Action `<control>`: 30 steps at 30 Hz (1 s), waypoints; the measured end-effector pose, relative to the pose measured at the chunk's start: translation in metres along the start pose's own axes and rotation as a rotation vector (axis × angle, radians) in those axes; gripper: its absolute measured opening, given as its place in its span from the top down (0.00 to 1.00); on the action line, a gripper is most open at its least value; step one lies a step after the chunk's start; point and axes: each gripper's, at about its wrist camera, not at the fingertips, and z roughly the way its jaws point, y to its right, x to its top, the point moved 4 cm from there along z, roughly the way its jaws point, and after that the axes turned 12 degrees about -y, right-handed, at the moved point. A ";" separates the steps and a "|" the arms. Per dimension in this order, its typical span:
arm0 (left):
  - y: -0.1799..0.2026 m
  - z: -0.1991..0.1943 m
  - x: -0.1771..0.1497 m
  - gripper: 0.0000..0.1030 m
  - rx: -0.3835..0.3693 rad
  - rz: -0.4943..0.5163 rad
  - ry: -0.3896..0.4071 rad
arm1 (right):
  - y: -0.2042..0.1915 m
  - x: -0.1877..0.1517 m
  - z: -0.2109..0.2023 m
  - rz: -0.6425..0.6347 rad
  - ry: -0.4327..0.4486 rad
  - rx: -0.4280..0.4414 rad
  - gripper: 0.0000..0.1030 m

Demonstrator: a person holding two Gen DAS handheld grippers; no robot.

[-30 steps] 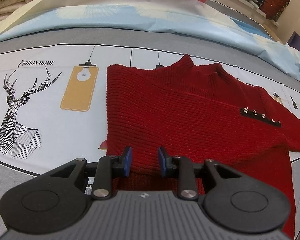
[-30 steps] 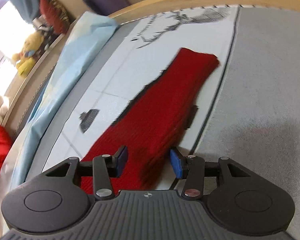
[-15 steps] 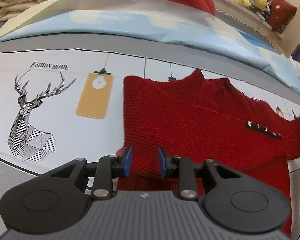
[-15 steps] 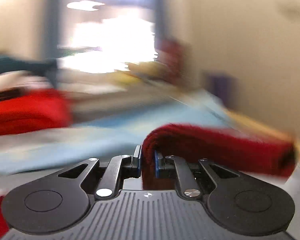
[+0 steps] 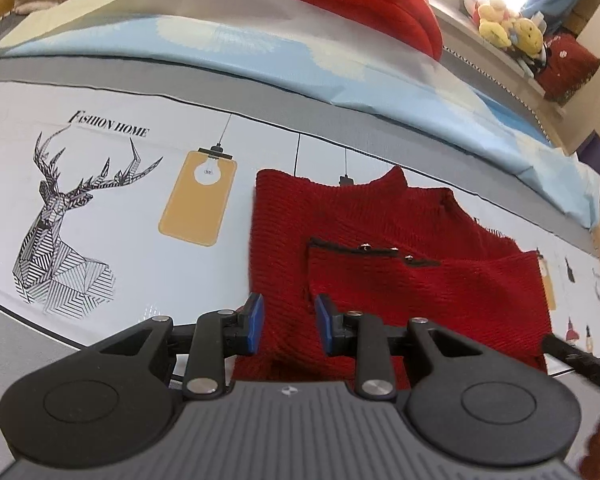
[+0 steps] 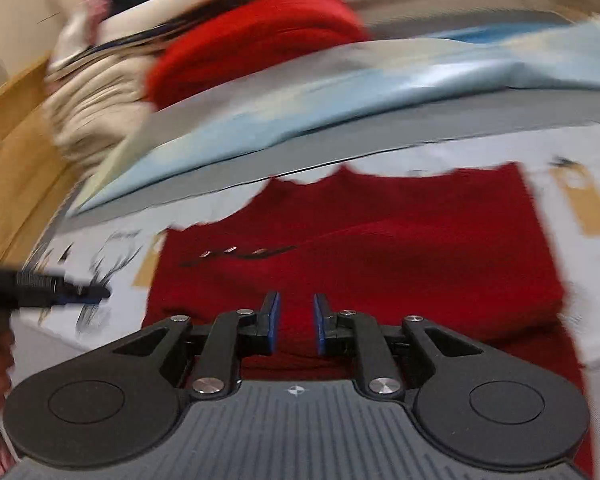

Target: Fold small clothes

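Sweater (image 5: pixel 400 248) lies ahead of my fingers, collar pointing away, long axis sideways. Its sleeve now lies folded across; my right fingers (image 6: pixel 296 322), previously pinching it, and left fingers (image 5: pixel 288 322) are spread.

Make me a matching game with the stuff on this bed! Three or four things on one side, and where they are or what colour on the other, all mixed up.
Things:
1. sweater
2. deer drawing
3. lamp picture
4. stuffed toys

Descriptions:
A. yellow, on the far ledge
B. black lines, left of the lamp picture
C. dark red, right in front of the left gripper
D. orange-tan, between the deer and the sweater

Pairs: 1-C, 2-B, 3-D, 4-A
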 end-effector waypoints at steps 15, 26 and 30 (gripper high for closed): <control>-0.005 0.036 -0.008 0.70 -0.236 -0.201 -0.040 | 0.053 0.001 -0.023 0.191 0.101 -0.137 0.60; -0.019 0.082 -0.010 0.70 -0.341 -0.434 -0.100 | 0.066 0.003 -0.024 0.212 0.072 -0.085 0.60; -0.020 0.087 -0.006 0.70 -0.372 -0.495 -0.083 | 0.067 0.003 -0.025 0.215 0.081 -0.089 0.60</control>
